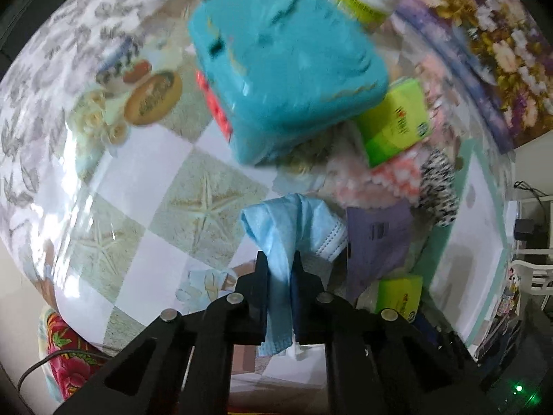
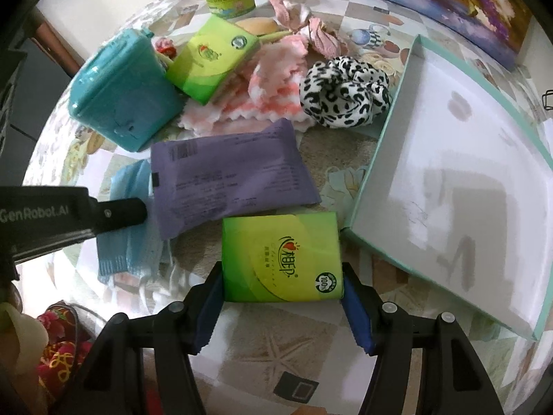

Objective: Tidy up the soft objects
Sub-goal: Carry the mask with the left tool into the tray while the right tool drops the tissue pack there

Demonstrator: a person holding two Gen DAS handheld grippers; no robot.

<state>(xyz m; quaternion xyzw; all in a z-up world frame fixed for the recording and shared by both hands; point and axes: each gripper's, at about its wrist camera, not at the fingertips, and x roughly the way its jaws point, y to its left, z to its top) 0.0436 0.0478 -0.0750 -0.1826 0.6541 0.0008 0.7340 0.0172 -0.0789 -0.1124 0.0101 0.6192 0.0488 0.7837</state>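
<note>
left hand-held gripper clenched on face mask, beside purple pack | right hand-held gripper straddling tissue pack, grip uncertain | risk: mask strap snags purple pack

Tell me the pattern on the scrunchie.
Black-and-white leopard print on the scrunchie; clearest in the right wrist view.

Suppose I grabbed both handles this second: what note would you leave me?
Left claw: shut on the blue face mask.
Right claw: around the green tissue pack, pads at its sides.
White tray on the right has nothing in it yet.
Still on the table: purple pack, second green pack, pink cloth, leopard scrunchie.
</note>
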